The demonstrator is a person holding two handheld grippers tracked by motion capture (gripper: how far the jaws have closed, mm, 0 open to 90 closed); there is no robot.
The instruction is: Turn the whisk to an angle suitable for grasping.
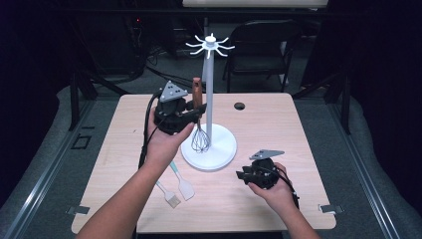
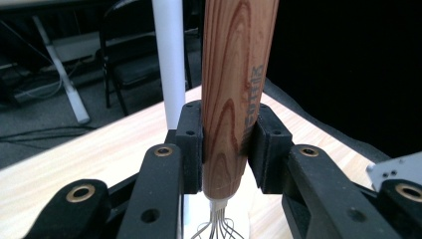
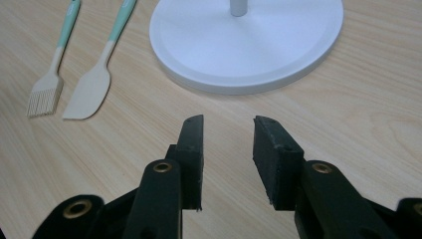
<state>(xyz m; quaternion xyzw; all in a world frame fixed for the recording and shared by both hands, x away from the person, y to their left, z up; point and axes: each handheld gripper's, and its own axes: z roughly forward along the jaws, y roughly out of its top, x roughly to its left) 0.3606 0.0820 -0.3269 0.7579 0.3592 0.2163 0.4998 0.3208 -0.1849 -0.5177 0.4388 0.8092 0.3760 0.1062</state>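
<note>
wooden whisk handle [image 2: 234, 94] clamped in left hand-held gripper [image 2: 226, 149]; right hand-held gripper [image 3: 228, 149] released, facing spatula [image 3: 94, 74].

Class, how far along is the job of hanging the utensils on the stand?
Done: nothing hangs on the stand yet. In hand: the left hand-held gripper holds the whisk upright beside the pole. Left: the brush and spatula lie on the table; the right hand-held gripper is open.
</note>
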